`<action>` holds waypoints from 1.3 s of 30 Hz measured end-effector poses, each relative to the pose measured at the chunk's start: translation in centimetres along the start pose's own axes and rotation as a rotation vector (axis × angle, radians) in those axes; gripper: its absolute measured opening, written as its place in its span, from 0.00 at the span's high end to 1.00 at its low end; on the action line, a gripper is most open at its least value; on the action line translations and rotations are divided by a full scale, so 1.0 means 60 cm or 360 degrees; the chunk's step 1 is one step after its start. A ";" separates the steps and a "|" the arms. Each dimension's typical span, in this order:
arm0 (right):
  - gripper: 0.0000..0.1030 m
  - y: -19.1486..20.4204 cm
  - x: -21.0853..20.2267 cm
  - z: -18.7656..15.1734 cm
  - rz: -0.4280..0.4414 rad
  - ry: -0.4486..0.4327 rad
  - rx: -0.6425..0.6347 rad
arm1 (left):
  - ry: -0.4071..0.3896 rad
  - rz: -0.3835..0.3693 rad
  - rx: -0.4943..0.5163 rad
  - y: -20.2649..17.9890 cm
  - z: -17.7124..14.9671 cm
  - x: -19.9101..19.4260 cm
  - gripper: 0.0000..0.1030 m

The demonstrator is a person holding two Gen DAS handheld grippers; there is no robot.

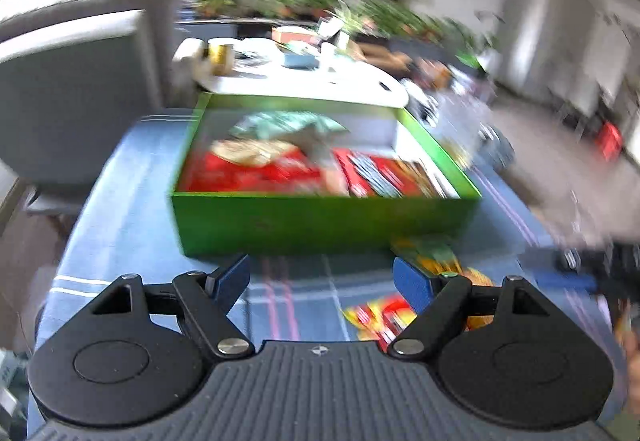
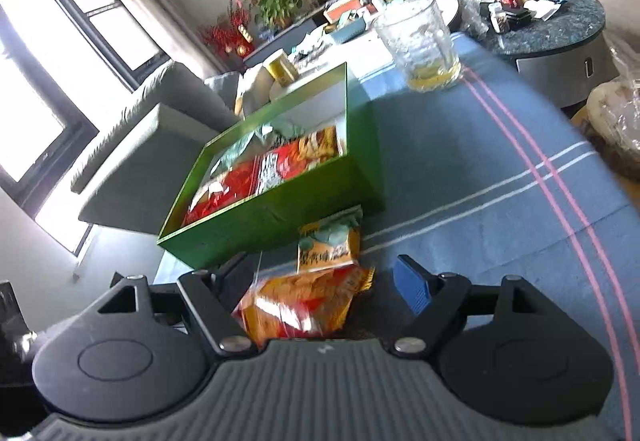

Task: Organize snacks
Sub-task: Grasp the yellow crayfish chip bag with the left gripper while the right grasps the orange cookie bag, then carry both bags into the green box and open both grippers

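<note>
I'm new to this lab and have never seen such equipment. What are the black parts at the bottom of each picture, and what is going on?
No robot here: a person carries a hand-held claw in each hand, with a camera looking along its fingers. The blurred picture is from the left claw, open and empty. The other is from the right claw, open around an orange snack bag, not visibly squeezing it. On the blue striped tablecloth stand a green cardboard box filled with snack packets and a clear glass mug. A second orange packet lies beside the box.

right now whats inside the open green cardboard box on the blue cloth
The green cardboard box holds snack packets: red ones, a pale green one on top. Whatever lies beneath them is covered, and the blur hides the labels.
</note>
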State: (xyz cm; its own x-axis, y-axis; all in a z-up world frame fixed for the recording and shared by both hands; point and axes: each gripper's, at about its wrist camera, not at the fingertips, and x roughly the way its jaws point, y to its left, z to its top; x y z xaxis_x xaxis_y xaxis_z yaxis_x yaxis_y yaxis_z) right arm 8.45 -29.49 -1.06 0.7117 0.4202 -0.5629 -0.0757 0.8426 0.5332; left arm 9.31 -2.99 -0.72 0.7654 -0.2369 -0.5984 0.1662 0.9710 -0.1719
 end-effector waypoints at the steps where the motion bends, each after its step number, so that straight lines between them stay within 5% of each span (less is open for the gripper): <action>1: 0.28 0.001 0.000 0.000 -0.0001 -0.0003 -0.0012 | -0.0014 -0.0007 -0.0035 0.007 0.000 -0.003 0.26; 11: 0.28 0.012 0.025 -0.007 -0.0042 0.0117 -0.0146 | 0.0222 -0.0186 0.0018 -0.011 -0.041 0.020 0.25; 18: 0.28 0.002 0.062 -0.029 -0.0184 0.0261 -0.0259 | 0.0294 -0.0151 0.0058 -0.023 -0.053 0.035 0.25; 30: 0.28 0.017 0.062 -0.039 -0.0226 0.0214 -0.0388 | 0.0353 -0.0265 -0.0033 -0.032 -0.048 0.042 0.25; 34: 0.51 0.020 0.056 -0.037 -0.0136 0.0228 -0.0392 | 0.0419 -0.0295 -0.0019 -0.039 -0.056 0.067 0.22; 39: 0.53 0.028 0.059 -0.038 -0.0144 0.0221 -0.0421 | 0.0415 -0.0325 -0.0021 -0.043 -0.064 0.077 0.23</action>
State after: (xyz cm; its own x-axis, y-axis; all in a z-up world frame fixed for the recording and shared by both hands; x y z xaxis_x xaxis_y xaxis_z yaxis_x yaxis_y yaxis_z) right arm 9.24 -25.82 -3.57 0.6228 0.3664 -0.6913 -0.2085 0.9293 0.3047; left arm 10.02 -6.69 -6.06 0.5320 -0.4286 -0.7302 0.2906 0.9025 -0.3179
